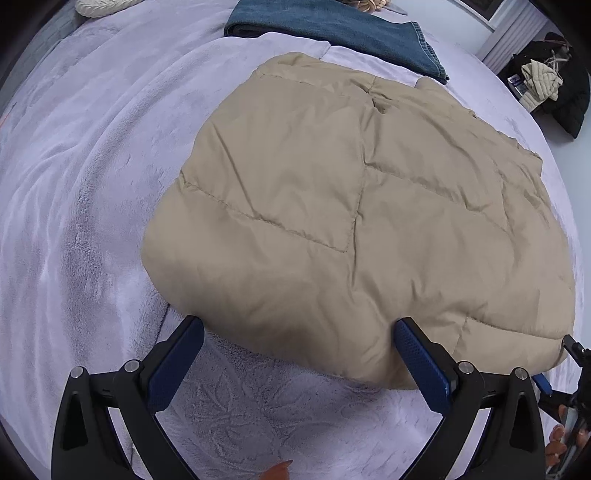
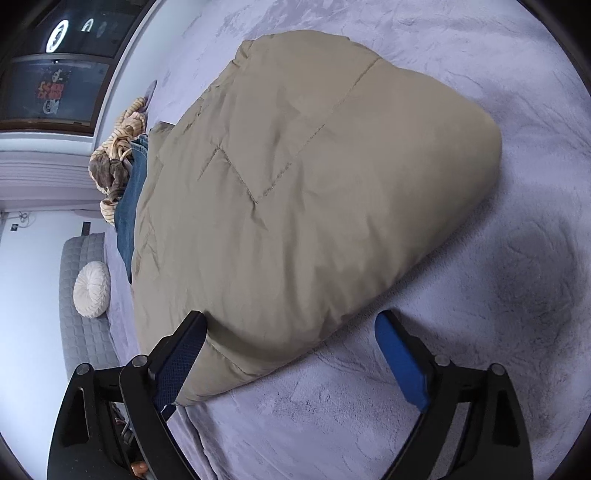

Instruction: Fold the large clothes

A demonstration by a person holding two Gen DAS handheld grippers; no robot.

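The puffy tan jacket [image 1: 354, 221] lies folded into a fat bundle on the soft purple blanket [image 1: 74, 221], right in front of both of your grippers. Your left gripper [image 1: 299, 332] has its two blue fingers spread wide and holds nothing; the near edge of the jacket sits between them, and its right finger [image 1: 421, 365] stands against that edge. Your right gripper [image 2: 291, 325] is spread wide too and holds nothing; its left finger [image 2: 184, 354] touches the near corner of the jacket, and its right finger [image 2: 400, 362] is over bare blanket. The next step looks like another fold or a tidy-up of this near edge. To do it well, push each gripper lower so one finger slides under the edge and one stays on top. Take all the layers, not just the top one, because puffy cloth slips and springs back. Squeeze with both grippers together, lift both sides evenly, and lay the edge over slowly. Keep away from the blue jeans [image 1: 332, 29] on the far side of the jacket.
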